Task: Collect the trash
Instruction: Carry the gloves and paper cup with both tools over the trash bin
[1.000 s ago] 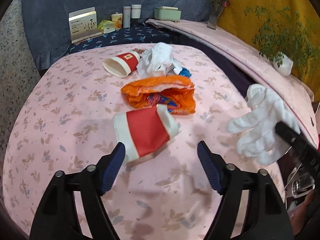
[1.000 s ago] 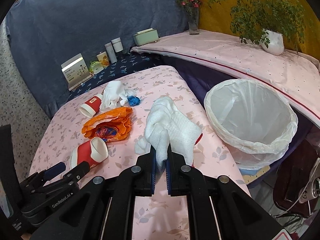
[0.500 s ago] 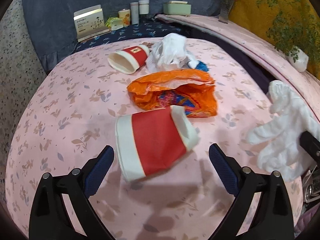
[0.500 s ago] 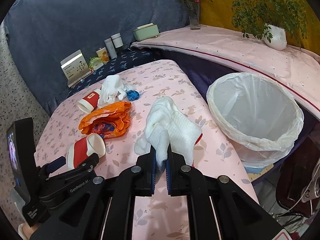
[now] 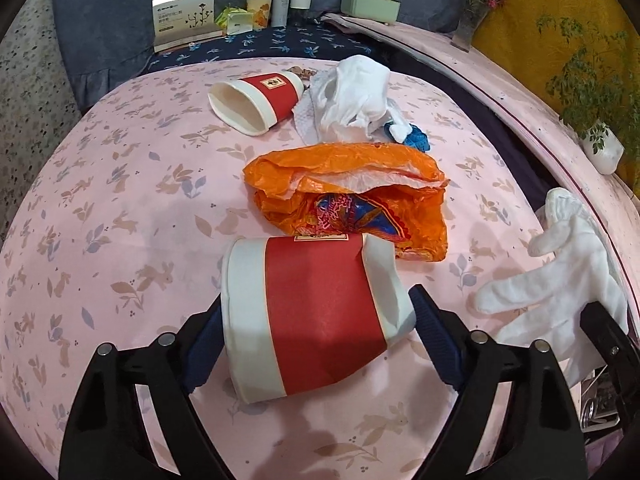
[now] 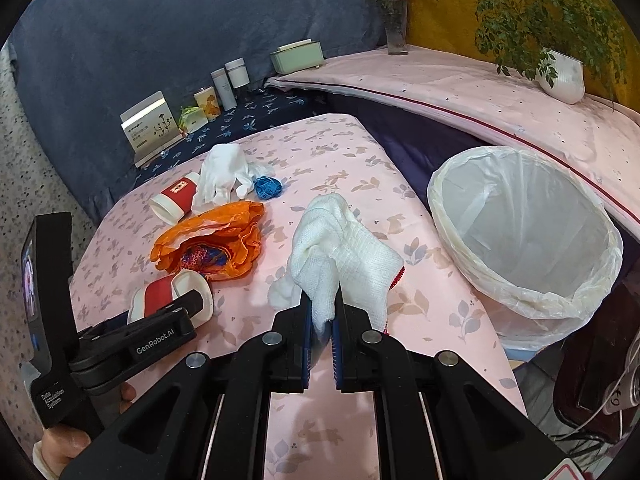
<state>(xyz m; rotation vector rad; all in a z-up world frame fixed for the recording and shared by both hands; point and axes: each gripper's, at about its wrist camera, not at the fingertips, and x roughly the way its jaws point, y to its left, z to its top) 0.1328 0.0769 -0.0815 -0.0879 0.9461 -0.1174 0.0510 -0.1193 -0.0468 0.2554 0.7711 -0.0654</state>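
My left gripper [image 5: 316, 332] is open, its blue fingers on either side of a red and white paper cup [image 5: 312, 312] lying on its side on the pink table. My right gripper [image 6: 322, 320] is shut on a white knit glove [image 6: 344, 248], held above the table left of the lined trash bin [image 6: 524, 236]. The glove also shows at the right of the left wrist view [image 5: 560, 284]. An orange plastic bag [image 5: 348, 196], a second red cup [image 5: 256, 98], crumpled white tissue [image 5: 348, 100] and a blue scrap [image 5: 418, 138] lie beyond.
Boxes, bottles and a card stand [image 5: 184, 12] sit on the dark blue cloth at the back. A pink ledge [image 6: 460, 88] with a vase and a potted plant [image 6: 560, 76] runs behind the bin. The left gripper's body [image 6: 132, 340] shows in the right wrist view.
My left gripper has moved forward, so the near red cup now lies between its open fingers. My right gripper has kept hold of the glove and barely shifted.
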